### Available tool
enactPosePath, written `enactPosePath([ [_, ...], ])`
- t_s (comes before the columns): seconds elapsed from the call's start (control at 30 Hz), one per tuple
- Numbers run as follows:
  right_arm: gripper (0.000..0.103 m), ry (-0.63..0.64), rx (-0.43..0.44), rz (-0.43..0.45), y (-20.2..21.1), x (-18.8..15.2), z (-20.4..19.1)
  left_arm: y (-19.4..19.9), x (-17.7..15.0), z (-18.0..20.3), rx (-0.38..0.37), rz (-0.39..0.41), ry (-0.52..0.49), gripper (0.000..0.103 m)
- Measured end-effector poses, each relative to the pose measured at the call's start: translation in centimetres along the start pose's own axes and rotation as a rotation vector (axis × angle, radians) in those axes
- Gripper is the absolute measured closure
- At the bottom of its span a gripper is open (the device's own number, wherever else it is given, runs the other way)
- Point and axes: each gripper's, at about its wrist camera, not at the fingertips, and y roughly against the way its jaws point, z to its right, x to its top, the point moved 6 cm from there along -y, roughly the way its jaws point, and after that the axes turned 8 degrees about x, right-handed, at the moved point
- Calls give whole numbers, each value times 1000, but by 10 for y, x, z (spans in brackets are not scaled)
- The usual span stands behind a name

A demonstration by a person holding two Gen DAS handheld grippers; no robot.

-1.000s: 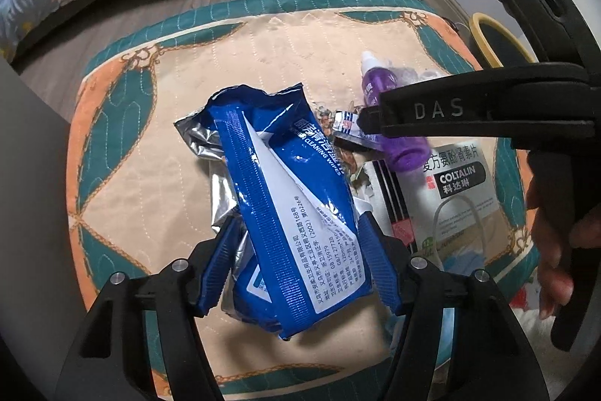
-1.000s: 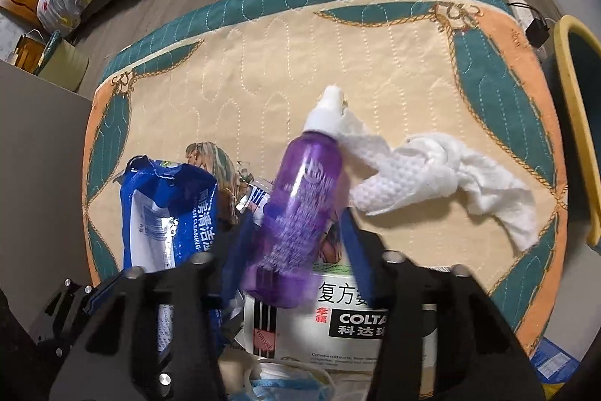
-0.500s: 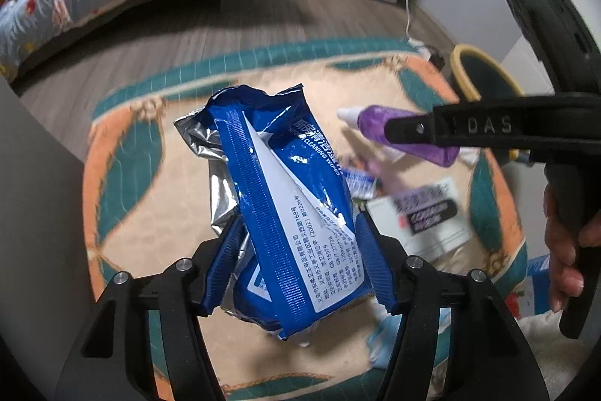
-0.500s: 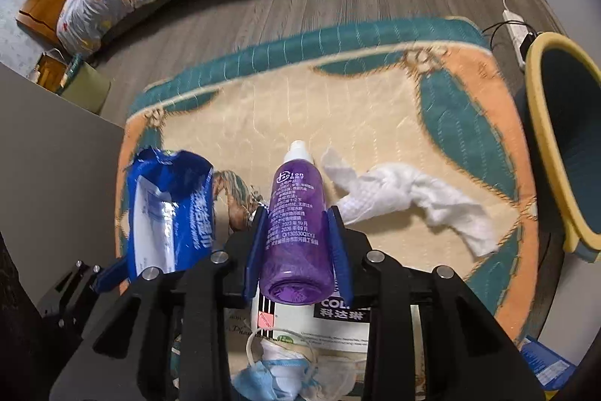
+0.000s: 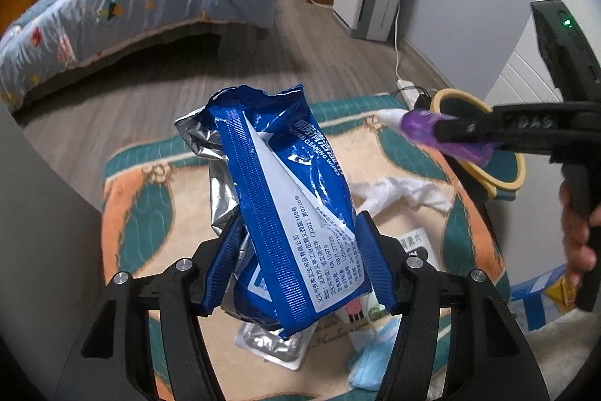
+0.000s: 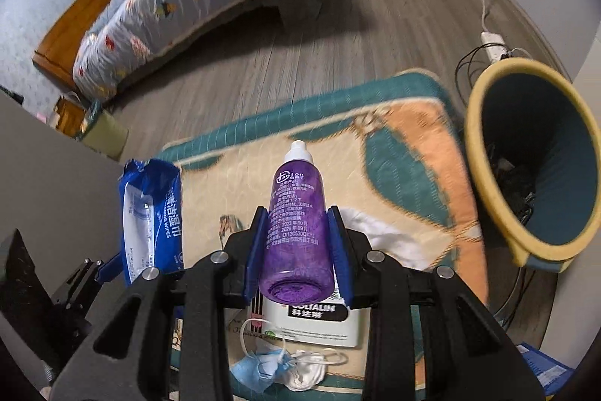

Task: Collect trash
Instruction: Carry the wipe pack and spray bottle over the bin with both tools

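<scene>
Left wrist view: the left gripper (image 5: 296,262) clamps the blue wipes packet (image 5: 285,213) between its blue pads, just as a second ago, but the packet now hangs clear above the quilted mat (image 5: 157,213), which has dropped away below as the room and bed (image 5: 124,10) come into view. To the right, the right gripper (image 5: 465,132) carries the purple bottle (image 5: 424,124) in front of the yellow-rimmed bin (image 5: 499,183). A white tissue (image 5: 405,190) lies on the mat.

Right wrist view: the right gripper (image 6: 298,243) has closed tighter on the purple bottle (image 6: 296,220), which now sits straight and firm between the pads, lifted off the mat (image 6: 394,175). The bin (image 6: 488,175) stands open, just right of the mat. A medicine box (image 6: 319,322) and a face mask (image 6: 259,369) stay below.

Both pieces are up; carrying them to the bin looks next, with more trash left to collect.
</scene>
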Motion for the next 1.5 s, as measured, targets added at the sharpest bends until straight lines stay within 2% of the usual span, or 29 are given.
enactPosePath([
  [0.2, 71, -8, 30, 60, 24, 13, 10, 2, 10, 9, 2, 25, -8, 40],
  [0.33, 71, 18, 10, 68, 31, 16, 19, 3, 16, 20, 2, 40, -34, 40],
  [0.87, 71, -28, -18, 102, 55, 33, 87, -18, 36, 84, -22, 47, -139, 40],
  [1.13, 71, -85, -32, 155, 86, 42, 130, -22, 45, 123, -74, 48, -177, 40],
  [1.3, 71, -131, -72, 218, 115, 49, 169, -11, 62, 158, -122, 94, -233, 40],
  [1.5, 71, -191, -116, 223, 126, 43, 211, -14, 73, 203, -167, 120, -303, 40],
])
